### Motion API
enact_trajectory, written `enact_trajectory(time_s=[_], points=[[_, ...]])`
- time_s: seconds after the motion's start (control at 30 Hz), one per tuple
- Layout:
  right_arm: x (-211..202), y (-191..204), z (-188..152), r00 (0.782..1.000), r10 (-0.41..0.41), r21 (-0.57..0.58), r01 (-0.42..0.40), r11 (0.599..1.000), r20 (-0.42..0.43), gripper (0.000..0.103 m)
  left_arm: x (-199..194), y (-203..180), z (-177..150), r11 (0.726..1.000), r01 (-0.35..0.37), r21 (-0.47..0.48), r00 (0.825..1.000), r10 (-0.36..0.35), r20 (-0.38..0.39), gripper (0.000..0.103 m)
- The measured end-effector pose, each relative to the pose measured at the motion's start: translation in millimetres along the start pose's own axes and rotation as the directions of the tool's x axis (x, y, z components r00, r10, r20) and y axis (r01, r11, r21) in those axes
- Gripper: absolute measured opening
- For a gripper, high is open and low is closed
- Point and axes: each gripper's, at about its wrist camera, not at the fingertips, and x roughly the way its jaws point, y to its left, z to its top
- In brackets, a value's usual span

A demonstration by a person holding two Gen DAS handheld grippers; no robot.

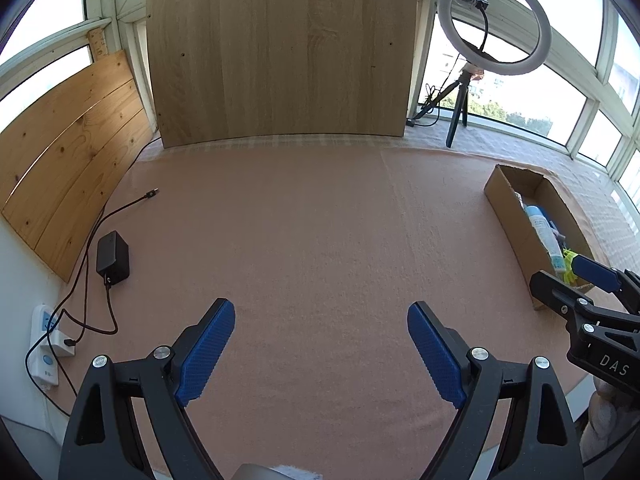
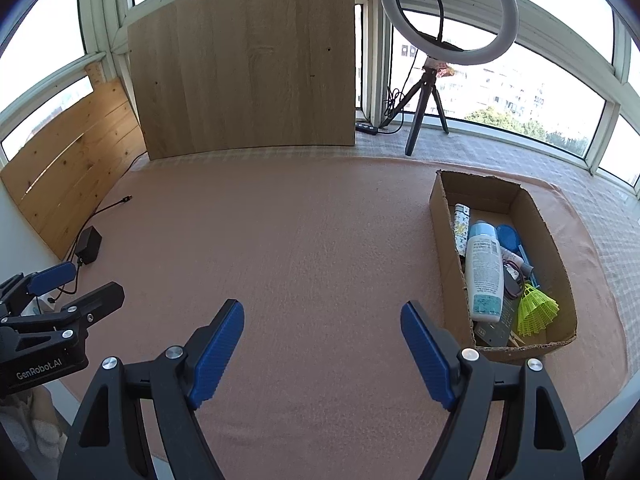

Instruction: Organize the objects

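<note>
Two hand-held grippers are hovering over a pink-covered tabletop [image 2: 304, 240], the left gripper [image 1: 321, 354] and right gripper [image 2: 322, 354] both standing wide apart and holding nothing. The cardboard box [image 2: 448, 248] is sitting just beyond the right fingers [image 2: 426, 354], already holding a white bottle [image 2: 485, 276] and a yellow shuttlecock [image 2: 536, 310]. A careless sweep risks nudging the box or snagging the black cable [image 1: 120, 210] ahead-left of the left fingers [image 1: 206, 354].

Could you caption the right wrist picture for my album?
Open gripper over a pink cloth, beside a cardboard box of bottles and a shuttlecock.
</note>
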Motion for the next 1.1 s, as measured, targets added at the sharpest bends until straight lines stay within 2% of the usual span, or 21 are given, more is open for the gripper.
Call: enact_trajectory(time_s=[1.1], points=[[2.5,12.3,-2.4,1.000,0.019,0.004,-0.019,1.000,-0.012,0.077,-4.0,11.0,-4.6,1.000,-0.019,-0.012,1.000,0.019,-0.004,0.091]])
